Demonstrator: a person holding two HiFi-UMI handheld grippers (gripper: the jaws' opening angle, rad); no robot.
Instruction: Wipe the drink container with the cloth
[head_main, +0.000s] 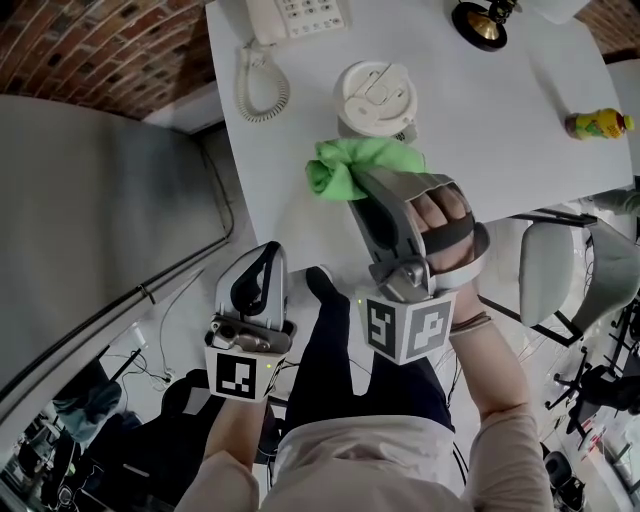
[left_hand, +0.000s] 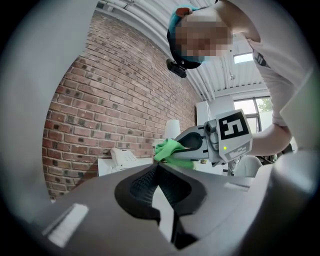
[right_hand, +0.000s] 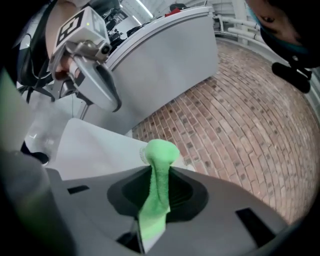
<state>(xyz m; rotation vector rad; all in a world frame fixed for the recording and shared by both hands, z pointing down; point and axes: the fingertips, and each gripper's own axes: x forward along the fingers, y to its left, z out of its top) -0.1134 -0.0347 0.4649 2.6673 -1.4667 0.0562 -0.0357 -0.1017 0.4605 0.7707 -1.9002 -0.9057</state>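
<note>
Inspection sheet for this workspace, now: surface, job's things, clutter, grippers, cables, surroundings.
Surface: white table, no spill seen.
Job's things: green cloth bunched beside the lidded drink cup; whether they touch cannot be told.
Clutter: telephone, yellow bottle lying down, dark round item at the far edge.
Grippers: right gripper shut on the green cloth; left gripper shut, empty, held off the table.
Cables: coiled phone cord on the table; loose cables on the floor.
Surroundings: brick wall, office chairs.
</note>
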